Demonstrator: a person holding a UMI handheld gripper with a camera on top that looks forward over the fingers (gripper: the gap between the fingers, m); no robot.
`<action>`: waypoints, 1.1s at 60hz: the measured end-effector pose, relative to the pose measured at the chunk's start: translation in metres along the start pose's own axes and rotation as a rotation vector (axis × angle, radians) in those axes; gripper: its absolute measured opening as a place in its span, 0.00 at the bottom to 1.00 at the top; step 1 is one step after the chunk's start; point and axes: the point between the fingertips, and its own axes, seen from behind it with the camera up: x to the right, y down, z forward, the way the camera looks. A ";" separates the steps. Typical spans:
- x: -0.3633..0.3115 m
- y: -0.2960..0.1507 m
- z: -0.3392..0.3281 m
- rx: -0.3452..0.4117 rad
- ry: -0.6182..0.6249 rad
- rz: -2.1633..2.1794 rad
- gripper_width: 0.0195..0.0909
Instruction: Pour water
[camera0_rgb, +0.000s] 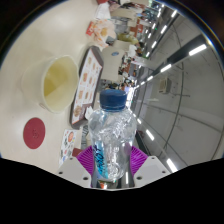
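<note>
A wide-angle view, strongly tilted, looks forward along a hand-held gripper (108, 158) whose two fingers sit nearest, at six o'clock. Their purple pads (90, 157) press in from the seven o'clock and five o'clock sides on a clear plastic water bottle (110, 135), so the gripper is pinching the bottle by its crumpled, ridged body. The bottle rises from between the fingers toward twelve o'clock and carries a blue cap (113, 99) that is screwed on at its top, near the centre of the view. Beyond the bottle, toward nine o'clock, a pale cream table (40, 40) fills the scene. On it, at about eight o'clock from the bottle, lies a flat red round disc (35, 131). Farther out, at about ten o'clock, stands a translucent yellowish cup (57, 82), open at the top and well apart from the bottle. Just past the cap, at eleven o'clock, a printed card with rows of small pictures (90, 72) lies on the table. Farthest away, at twelve to one o'clock, small cluttered items crowd the table's far end, too small to identify. Toward three o'clock, rows of long ceiling lights (172, 62) stretch away.
</note>
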 end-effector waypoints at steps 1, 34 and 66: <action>-0.003 -0.004 0.001 0.007 -0.002 -0.035 0.31; 0.011 0.002 0.003 0.016 -0.230 0.775 0.32; -0.127 -0.025 -0.011 -0.071 -0.587 1.666 0.32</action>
